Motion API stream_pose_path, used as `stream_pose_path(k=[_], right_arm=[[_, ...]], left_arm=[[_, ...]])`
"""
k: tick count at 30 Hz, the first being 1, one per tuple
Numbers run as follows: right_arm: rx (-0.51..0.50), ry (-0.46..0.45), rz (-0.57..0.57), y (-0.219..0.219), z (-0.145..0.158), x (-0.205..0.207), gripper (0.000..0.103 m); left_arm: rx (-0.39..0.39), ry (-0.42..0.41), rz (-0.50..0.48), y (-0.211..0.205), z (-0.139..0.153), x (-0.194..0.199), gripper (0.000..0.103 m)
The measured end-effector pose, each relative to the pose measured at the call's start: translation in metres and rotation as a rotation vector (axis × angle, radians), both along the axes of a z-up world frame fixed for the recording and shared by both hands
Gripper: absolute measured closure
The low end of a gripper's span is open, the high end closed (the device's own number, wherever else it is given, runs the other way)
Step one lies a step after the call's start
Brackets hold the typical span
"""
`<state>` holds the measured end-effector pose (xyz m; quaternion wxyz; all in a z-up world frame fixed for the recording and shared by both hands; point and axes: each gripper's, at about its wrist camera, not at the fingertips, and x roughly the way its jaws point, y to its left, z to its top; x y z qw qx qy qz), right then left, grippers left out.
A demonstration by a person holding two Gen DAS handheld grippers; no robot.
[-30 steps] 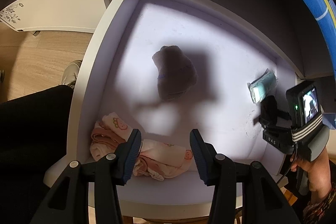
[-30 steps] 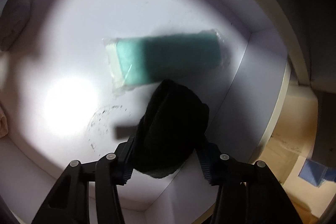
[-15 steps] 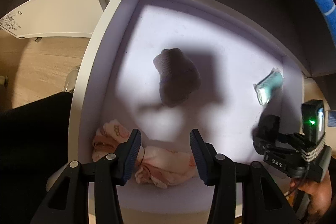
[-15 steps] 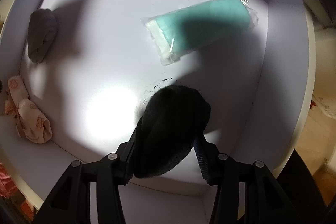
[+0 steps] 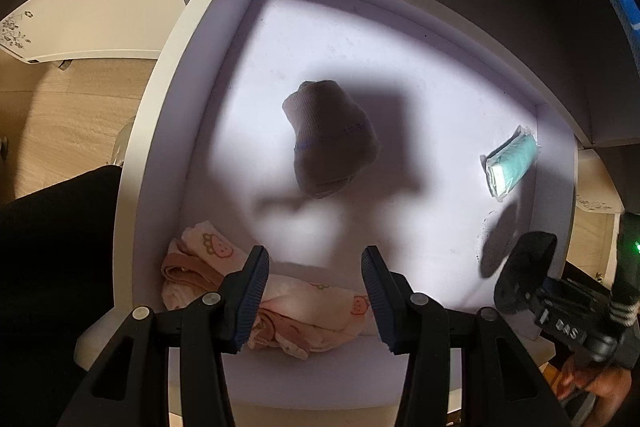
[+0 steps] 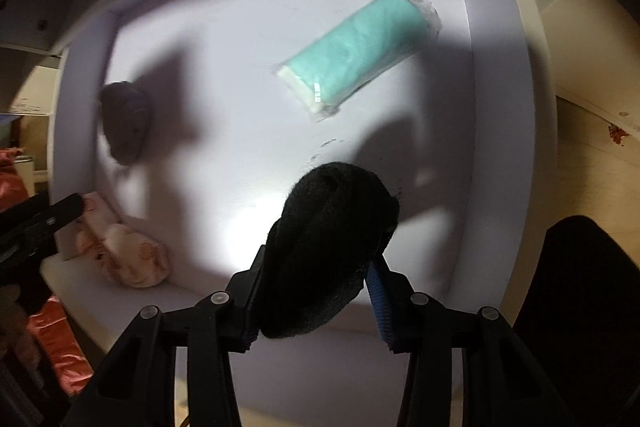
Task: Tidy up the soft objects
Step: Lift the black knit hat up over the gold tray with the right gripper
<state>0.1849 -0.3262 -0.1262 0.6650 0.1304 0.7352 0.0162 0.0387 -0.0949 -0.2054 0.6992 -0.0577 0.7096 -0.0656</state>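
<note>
A shallow white drawer (image 5: 152, 155) with smooth, faintly scuffed lavender-lit walls holds four soft things under a hard spotlight. The right tongs (image 6: 316, 291) have a fuzzy black sock (image 6: 328, 251) between them, a rounded, lint-textured bundle bulging above the blue ribbed pads (image 6: 378, 301); the jaws have just been closing in on it and grip it above the near right part of the drawer floor. The left tongs (image 5: 316, 291) stand partly open with nothing between their ridged blue pads (image 5: 252, 291), poised over the near wall. Below them lies a crumpled pink cloth (image 5: 304, 319), thin and soft, printed with small cartoon faces, pressed into the near left corner. Toward the middle sits a grey-brown knit sock (image 5: 328, 143), ribbed, folded into a blunt dome with a thin blue line across it, half in shadow. At the far right lies a mint-green pack (image 6: 356, 55), a flat oblong in crinkly clear wrap, set at a slant near the right wall. Dark shadows of the tools fall across the floor. Outside the drawer, pale wood flooring (image 5: 68, 107) shows on the left, and a dark trouser leg (image 5: 52, 259) crowds the near left edge. A hand (image 5: 592, 383) holding the right tool shows at the lower right of the left view.
</note>
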Motion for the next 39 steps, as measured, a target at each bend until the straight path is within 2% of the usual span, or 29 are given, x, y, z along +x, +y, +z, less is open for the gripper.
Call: stream_pose_path(k=[10, 12, 14, 18, 23, 27, 32, 34, 39], right_arm=[[0.084, -0.118, -0.021, 0.001, 0.089, -0.018, 0.057], [0.100, -0.139, -0.027, -0.003, 0.098, -0.022, 0.057], [0.117, -0.158, -0.029, 0.007, 0.091, -0.026, 0.057], [0.147, -0.203, -0.019, 0.025, 0.101, -0.032, 0.057], [0.189, -0.294, -0.009, 0.023, 0.143, -0.033, 0.057], [0.215, -0.370, 0.006, 0.019, 0.189, -0.028, 0.057], [0.286, -0.463, 0.025, 0.017, 0.248, -0.001, 0.057], [0.266, -0.502, 0.047, 0.020, 0.270, 0.015, 0.057], [0.211, -0.564, 0.082, 0.038, 0.298, 0.062, 0.057]], left_arm=[[-0.008, -0.010, 0.004, 0.001, 0.003, 0.000, 0.055], [-0.012, -0.010, 0.005, 0.001, 0.004, 0.000, 0.055], [-0.018, -0.010, 0.006, 0.002, 0.004, 0.000, 0.055], [-0.028, -0.011, 0.011, 0.003, 0.005, 0.000, 0.055], [-0.023, -0.002, 0.004, 0.002, 0.004, -0.001, 0.055], [-0.025, -0.008, 0.006, 0.002, 0.005, 0.000, 0.055], [-0.036, -0.002, 0.012, 0.003, 0.005, 0.000, 0.055], [-0.037, -0.002, 0.014, 0.003, 0.006, 0.001, 0.055], [-0.050, 0.000, 0.019, 0.004, 0.007, 0.001, 0.055]])
